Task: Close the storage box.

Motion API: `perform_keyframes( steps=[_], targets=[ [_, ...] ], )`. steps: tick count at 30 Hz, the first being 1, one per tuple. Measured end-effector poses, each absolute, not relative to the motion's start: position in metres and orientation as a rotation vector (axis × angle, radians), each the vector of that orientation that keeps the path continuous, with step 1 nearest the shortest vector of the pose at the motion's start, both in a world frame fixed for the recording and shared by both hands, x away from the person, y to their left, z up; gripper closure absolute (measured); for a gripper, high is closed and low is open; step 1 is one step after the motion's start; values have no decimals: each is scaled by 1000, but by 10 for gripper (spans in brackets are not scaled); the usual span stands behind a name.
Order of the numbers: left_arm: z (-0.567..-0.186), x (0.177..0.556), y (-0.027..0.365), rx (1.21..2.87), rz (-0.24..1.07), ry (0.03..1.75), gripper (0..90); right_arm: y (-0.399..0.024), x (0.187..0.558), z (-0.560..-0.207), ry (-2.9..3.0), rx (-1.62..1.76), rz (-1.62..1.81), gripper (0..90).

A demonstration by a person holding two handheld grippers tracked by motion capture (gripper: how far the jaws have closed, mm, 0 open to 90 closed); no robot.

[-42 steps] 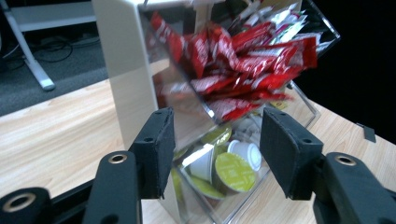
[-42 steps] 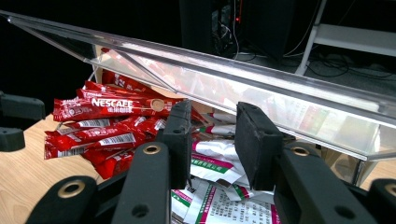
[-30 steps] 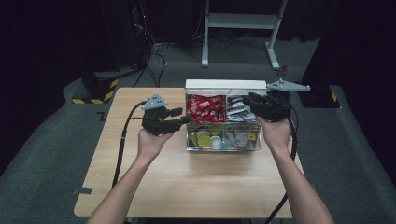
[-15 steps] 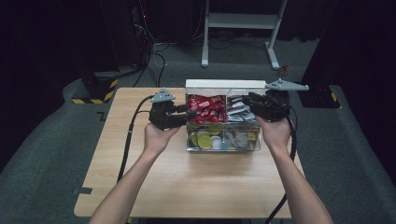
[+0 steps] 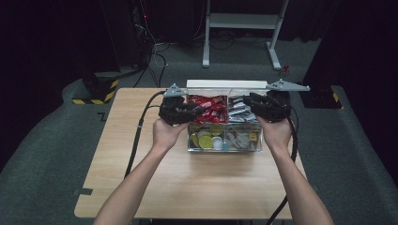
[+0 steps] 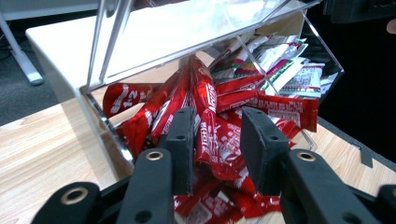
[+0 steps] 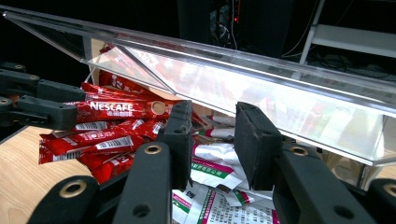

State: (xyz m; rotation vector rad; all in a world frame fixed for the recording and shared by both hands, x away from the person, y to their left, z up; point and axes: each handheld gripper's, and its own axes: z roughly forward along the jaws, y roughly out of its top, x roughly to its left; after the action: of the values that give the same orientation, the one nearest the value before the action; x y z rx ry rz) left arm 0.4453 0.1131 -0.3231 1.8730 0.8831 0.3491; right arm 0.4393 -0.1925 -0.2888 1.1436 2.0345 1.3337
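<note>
Standing on the far middle of the wooden table (image 5: pixel 141 187), a clear box (image 5: pixel 224 146) with four compartments is seen, its lid (image 5: pixel 225 84) raised at the far side. The far left compartment is packed with red sachets (image 5: pixel 209 107), the far right one with white sachets (image 5: pixel 238 110); round items are kept in the near left compartment, and what lies in the near right one cannot be made out. A white frame (image 5: pixel 244 28) and cables are seen on the floor beyond the table. The box's clear wall and the tilted lid stand close around both grippers.

The left gripper (image 5: pixel 193 112) is held at the box's left edge, over the red sachets. In the left gripper view, its jaws have just been closing, and a red sachet (image 6: pixel 219 144) is seen between them; a gap is left beside the pads (image 6: pixel 254 144), so no grip can be told. The right gripper (image 5: pixel 251 101) is held at the box's right edge. In the right gripper view, its jaws are seen parted over the white sachets (image 7: pixel 210 168), with nothing pinched between them.
</note>
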Motion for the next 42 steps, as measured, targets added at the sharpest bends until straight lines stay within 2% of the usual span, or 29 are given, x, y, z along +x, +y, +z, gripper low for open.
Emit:
perform_keyframes(
  steps=[10,14,27,42],
  targets=[
    [-328,453,107,1865,341,911,704,-192,439,-289,2034,1145,1332,672],
    [-329,455,106,1865,356,918,760,-192,439,-289,2034,1156,1333,672],
    [-329,454,110,1853,353,912,820,-192,440,-289,2036,1152,1330,672],
    [-324,448,114,1843,346,880,839,-192,440,-289,2035,1157,1335,669]
  ],
)
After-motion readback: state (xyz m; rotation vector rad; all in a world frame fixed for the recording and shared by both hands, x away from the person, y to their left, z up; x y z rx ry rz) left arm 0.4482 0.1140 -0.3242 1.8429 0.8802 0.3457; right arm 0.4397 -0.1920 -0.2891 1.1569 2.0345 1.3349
